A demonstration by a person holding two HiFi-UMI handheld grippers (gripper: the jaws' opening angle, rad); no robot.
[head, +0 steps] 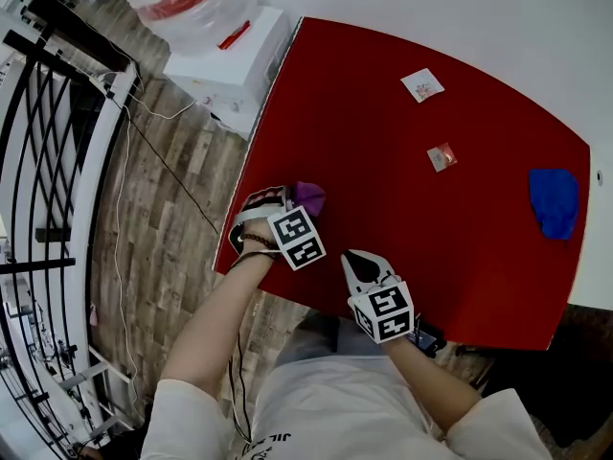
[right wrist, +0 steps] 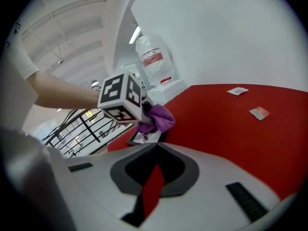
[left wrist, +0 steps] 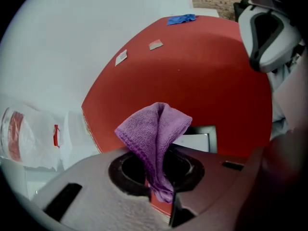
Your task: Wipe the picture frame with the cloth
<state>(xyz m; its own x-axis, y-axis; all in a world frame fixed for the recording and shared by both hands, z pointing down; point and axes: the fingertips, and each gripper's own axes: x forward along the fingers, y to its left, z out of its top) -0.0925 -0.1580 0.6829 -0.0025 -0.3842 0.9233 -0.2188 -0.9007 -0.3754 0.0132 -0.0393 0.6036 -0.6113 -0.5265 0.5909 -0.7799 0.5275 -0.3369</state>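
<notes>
I see a big red tabletop (head: 402,218) with a round far edge. Far off on it lie a crumpled blue rag (head: 554,199) and two small flat packets (head: 422,84) (head: 442,156), well apart from my claws. Past the tabletop's corner stand a white box (head: 230,65) and a clear plastic bag (head: 192,3), with a black railing (head: 43,161) over a wood floor (head: 163,218). My left claw (left wrist: 161,191) is clenched on the purple cloth (left wrist: 156,129), which is soft and fuzzy and bunches up in a fold. The cloth blocks part of the picture frame (left wrist: 202,137), which lies flat near the tabletop's close edge, right under that claw. The frame has a dark rim and a pale middle. My right claw (right wrist: 154,186) is pressed almost together with nothing in it, just beside the left one.
</notes>
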